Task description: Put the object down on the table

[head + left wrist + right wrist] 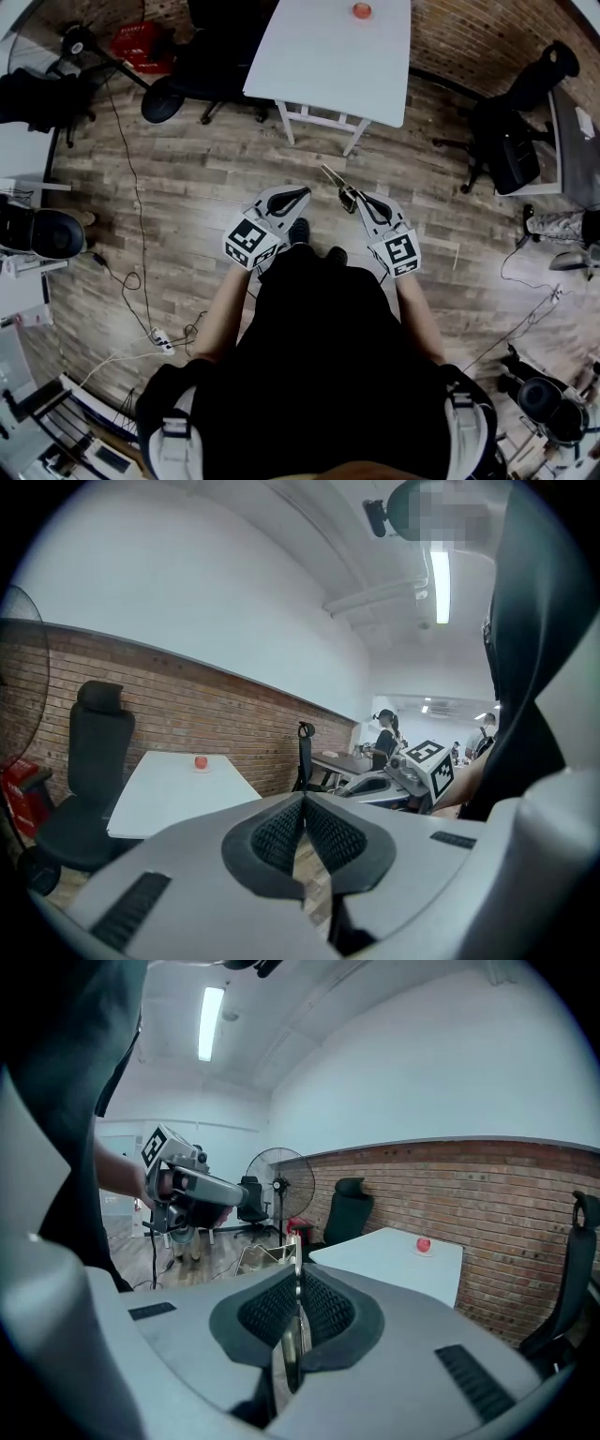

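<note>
R gripper point(297, 1279) pinching thin metal piece point(332, 176); L gripper point(304, 801) pressed together, empty. White desk point(328, 66) w/ red object point(362, 10) well ahead of both.

White rectangular table point(328, 56) stands ahead on the wood-plank floor point(187, 178), small red round object point(362, 10) on its far end, near the brick wall point(469, 37). Black office chair point(211, 66) sits left of it, second black chair point(511, 141) off right.

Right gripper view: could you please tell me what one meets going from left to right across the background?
The left hand-held gripper → fan → black chair → red object → second chair at the edge.
</note>
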Available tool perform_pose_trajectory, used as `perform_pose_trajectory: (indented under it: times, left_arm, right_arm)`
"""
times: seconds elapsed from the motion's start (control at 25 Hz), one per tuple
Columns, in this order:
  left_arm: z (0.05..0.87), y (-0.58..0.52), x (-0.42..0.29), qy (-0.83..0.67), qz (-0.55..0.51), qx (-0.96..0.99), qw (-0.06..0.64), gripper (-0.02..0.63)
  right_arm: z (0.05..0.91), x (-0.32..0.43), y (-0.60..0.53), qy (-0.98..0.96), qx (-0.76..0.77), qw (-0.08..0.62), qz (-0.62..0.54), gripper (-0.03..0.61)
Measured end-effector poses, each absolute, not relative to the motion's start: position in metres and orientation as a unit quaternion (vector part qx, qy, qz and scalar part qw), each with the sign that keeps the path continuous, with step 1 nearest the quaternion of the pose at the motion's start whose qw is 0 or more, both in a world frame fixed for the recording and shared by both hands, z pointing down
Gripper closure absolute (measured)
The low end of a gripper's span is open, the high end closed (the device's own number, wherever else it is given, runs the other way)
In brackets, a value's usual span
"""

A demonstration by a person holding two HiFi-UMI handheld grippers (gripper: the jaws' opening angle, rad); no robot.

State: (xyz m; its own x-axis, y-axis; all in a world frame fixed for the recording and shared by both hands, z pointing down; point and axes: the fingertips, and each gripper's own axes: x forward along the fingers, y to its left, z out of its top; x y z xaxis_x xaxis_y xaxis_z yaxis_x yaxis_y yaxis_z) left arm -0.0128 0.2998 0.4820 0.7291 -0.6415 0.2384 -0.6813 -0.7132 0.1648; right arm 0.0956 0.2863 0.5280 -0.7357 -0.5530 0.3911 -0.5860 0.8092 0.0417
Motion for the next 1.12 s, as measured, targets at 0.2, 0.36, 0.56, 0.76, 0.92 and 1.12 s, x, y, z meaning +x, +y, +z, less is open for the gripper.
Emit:
perform_pose_trajectory:
  times: [0.2,0.36,0.56,0.76,0.92,1.12]
  left_arm:
    - [0.486,0.279,-0.031,-0.353,0.083,0.924,0.125,0.592]
    - [0.488,0.262,-0.035,-0.338,0.082,0.929,0.124,0.592]
    - [0.489,0.243,-0.038,-0.319,0.081,0.937,0.119,0.592]
    - [0.492,0.230,-0.043,-0.304,0.080,0.942,0.116,0.592]
    - [0.496,0.227,-0.052,-0.300,0.084,0.943,0.118,0.592]
    - [0.499,0.223,-0.067,-0.304,0.086,0.941,0.120,0.592]
  right_arm:
    - [0.527,0.079,0.269,-0.927,0.314,0.201,0.047,0.577]
    - [0.532,0.072,0.253,-0.924,0.322,0.201,0.044,0.577]
    - [0.533,0.068,0.239,-0.916,0.344,0.204,0.045,0.577]
    - [0.534,0.062,0.230,-0.910,0.364,0.193,0.053,0.577]
    - [0.537,0.055,0.225,-0.907,0.373,0.190,0.055,0.577]
    - [0.535,0.043,0.220,-0.904,0.383,0.180,0.064,0.577]
